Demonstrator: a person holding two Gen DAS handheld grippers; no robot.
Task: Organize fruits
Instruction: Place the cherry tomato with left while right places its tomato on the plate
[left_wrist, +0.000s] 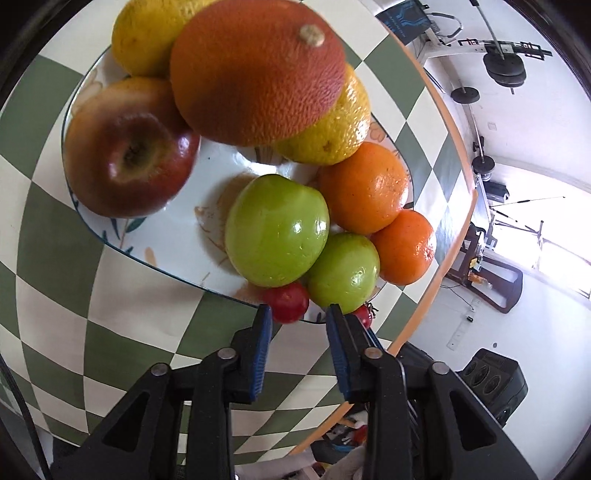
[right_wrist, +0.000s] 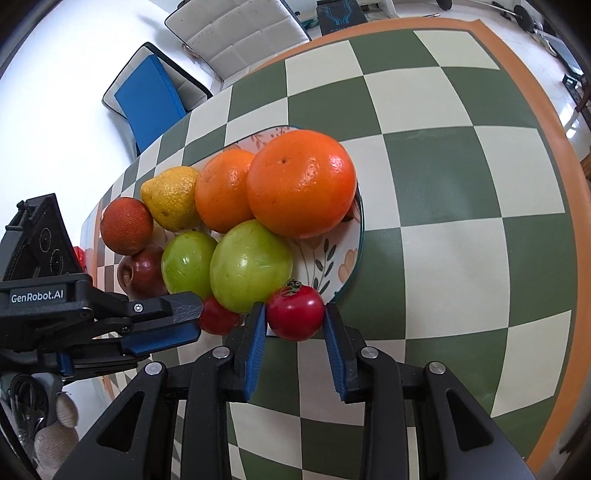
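Here, a floral-patterned plate (right_wrist: 347, 264) with a dark rim rests on a table covered by a green-and-cream checked cloth (right_wrist: 461, 166) with an orange border. The plate holds the full set of fruit. In the right wrist view, two oranges lie side by side at the far right of the plate, the large orange (right_wrist: 301, 182) touching the smaller orange (right_wrist: 223, 190). Beside these sits a yellow lemon (right_wrist: 171, 197), then a dark reddish orange (right_wrist: 126, 226) at the far left, with a red apple (right_wrist: 142, 271) just below it. Two green fruits, one larger (right_wrist: 250, 265) and one smaller (right_wrist: 189, 263), touch each other in front of the oranges. Two small red tomatoes lie at the near rim.

The right gripper (right_wrist: 295, 319) has its blue-padded jaws apart, one on either side of the stemmed tomato (right_wrist: 295, 312); whether the pads touch its skin cannot be told. The left gripper (right_wrist: 192, 321) enters from the left, its tip just beside the second tomato (right_wrist: 218, 319). In the left wrist view, the left gripper (left_wrist: 299, 314) shows its jaws apart, with that tomato (left_wrist: 287, 302) just beyond the left pad and nothing held between them. A gloved hand (right_wrist: 55, 432) is visible at the lower left.
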